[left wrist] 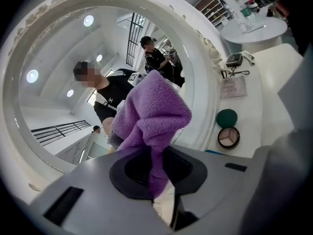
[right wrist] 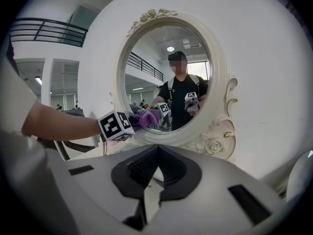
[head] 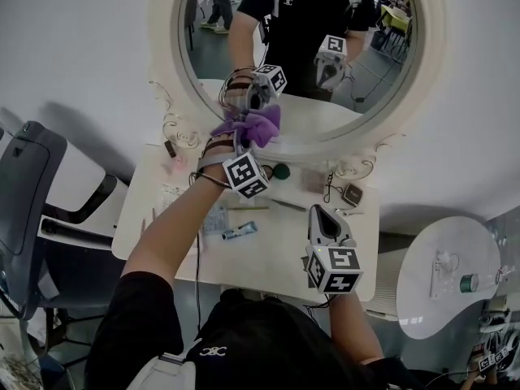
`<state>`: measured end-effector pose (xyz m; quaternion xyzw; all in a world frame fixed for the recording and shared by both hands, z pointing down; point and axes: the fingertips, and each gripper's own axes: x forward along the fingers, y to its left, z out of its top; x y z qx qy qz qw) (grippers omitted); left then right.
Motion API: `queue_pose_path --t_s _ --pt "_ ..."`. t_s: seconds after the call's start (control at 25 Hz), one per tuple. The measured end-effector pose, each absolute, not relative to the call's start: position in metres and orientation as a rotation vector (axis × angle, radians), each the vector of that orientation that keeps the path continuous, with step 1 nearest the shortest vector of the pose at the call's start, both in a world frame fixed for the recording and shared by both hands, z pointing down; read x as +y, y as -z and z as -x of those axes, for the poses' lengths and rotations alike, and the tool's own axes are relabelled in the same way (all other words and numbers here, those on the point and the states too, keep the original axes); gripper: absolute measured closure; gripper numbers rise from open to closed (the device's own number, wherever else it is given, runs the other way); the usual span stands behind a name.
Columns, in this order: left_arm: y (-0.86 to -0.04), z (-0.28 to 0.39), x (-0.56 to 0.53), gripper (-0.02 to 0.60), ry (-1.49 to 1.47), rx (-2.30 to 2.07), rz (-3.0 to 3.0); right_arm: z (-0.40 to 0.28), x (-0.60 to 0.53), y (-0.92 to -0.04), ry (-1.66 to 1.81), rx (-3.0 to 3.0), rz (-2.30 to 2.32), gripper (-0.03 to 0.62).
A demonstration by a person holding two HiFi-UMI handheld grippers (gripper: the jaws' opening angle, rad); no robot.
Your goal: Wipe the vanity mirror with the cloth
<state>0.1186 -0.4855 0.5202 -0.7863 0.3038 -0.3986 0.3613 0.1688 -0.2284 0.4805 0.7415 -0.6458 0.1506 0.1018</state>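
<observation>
The oval vanity mirror (head: 325,63) in its white carved frame stands at the back of the table. My left gripper (head: 244,134) is shut on a purple cloth (head: 258,126), which presses on the glass near the lower left rim. The left gripper view shows the cloth (left wrist: 152,116) bunched up out of the jaws of this gripper (left wrist: 155,177), against the mirror (left wrist: 63,92). My right gripper (head: 321,211) hovers over the table's right side, shut with nothing in it. From the right gripper view (right wrist: 155,180), the mirror (right wrist: 168,77) and the cloth (right wrist: 145,117) lie ahead.
The white vanity table (head: 276,254) holds a green round case (head: 281,171), a small tube (head: 240,231) and a small dark box (head: 353,193). An eyeshadow compact (left wrist: 228,137) lies by the frame. A grey chair (head: 32,193) stands left, a round white side table (head: 443,275) right.
</observation>
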Motion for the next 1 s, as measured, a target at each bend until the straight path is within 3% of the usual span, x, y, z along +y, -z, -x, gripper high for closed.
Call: queue_pose_path --t_s 0.24,0.6,1.0 --pt "-0.485 -0.112 -0.465 0.523 1.02 0.722 2.016 -0.171 -0.222 -0.472 -0.433 -1.935 -2.211 0.585" --pt "-0.278 -0.114 -0.447 0.523 0.672 0.87 1.996 -0.168 -0.241 -0.455 -0.404 -2.051 -2.252 0.586" --pt "-0.099 -0.126 -0.465 0.523 0.546 0.976 1.832 -0.189 -0.24 -0.444 -0.418 -2.077 -2.339 0.585"
